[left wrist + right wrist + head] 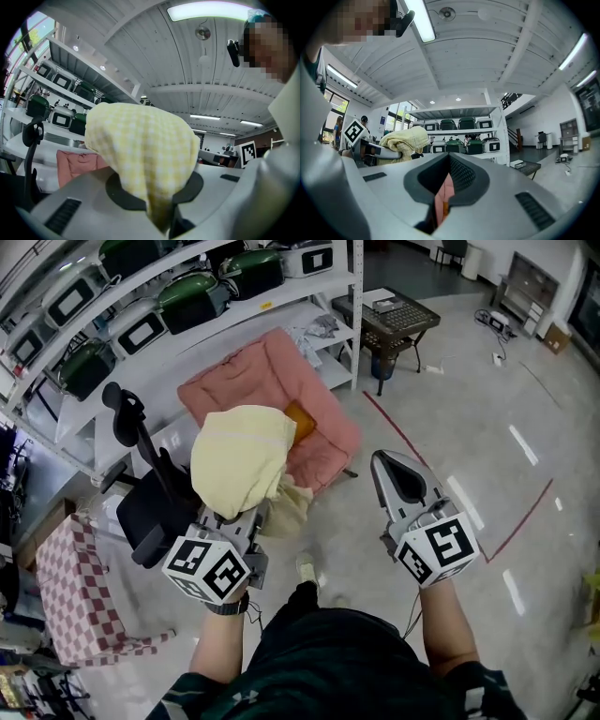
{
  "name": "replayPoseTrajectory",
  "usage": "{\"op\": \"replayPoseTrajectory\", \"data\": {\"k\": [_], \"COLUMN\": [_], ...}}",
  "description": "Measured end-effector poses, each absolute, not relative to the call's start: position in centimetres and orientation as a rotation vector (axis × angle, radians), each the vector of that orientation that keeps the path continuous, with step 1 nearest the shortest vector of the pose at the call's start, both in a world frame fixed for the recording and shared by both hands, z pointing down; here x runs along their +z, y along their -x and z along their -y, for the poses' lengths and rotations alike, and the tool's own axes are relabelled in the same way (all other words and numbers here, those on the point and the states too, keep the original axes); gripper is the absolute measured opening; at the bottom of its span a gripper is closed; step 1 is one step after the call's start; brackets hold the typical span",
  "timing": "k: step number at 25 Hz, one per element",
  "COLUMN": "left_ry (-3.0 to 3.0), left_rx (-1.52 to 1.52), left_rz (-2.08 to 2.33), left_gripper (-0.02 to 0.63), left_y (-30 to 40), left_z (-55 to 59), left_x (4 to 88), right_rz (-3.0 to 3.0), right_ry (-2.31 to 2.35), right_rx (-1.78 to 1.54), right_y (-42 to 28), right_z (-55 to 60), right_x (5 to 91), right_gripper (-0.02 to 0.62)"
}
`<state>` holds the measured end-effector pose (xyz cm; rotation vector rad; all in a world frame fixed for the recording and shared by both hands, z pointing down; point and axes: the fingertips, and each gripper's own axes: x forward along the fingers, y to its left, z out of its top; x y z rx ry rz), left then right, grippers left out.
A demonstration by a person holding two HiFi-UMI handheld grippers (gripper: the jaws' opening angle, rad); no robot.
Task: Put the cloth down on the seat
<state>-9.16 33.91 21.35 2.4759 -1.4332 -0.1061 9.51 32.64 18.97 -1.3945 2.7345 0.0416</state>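
Observation:
A pale yellow checked cloth [242,457] hangs bunched from my left gripper [246,510], whose jaws are shut on its lower folds. In the left gripper view the cloth [143,150] fills the middle and hides the fingertips. The seat, a pink cushioned chair [267,385], stands on the floor just beyond the cloth, in front of the shelving; a strip of it [75,161] shows at the left behind the cloth. My right gripper [394,470] is level to the right of the seat, shut and holding nothing. The pink seat [444,197] shows through the thin slit between its jaws.
White shelving [202,329] with several green and white cookers runs behind the seat. A black office chair [150,507] stands left of my left gripper, and a pink-and-white checked cover [70,587] lies further left. A small dark table [389,320] and red floor tape [398,432] are right of the seat.

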Motion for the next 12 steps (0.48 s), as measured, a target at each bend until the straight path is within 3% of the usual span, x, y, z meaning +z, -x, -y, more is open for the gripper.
{"op": "replayPoseTrajectory", "data": {"k": [12], "left_ry": [-2.503], "left_rx": [-0.027], "left_rz": [1.326], "left_gripper": [0.089], "left_y": [11.6], "left_z": [-20.3], "left_x": [25.3], "right_rz": [-2.742], "right_ry": [1.482], "right_rx": [0.003], "right_y": [-5.4], "right_z": [-20.0], "right_x": [20.8], "right_gripper": [0.003]}}
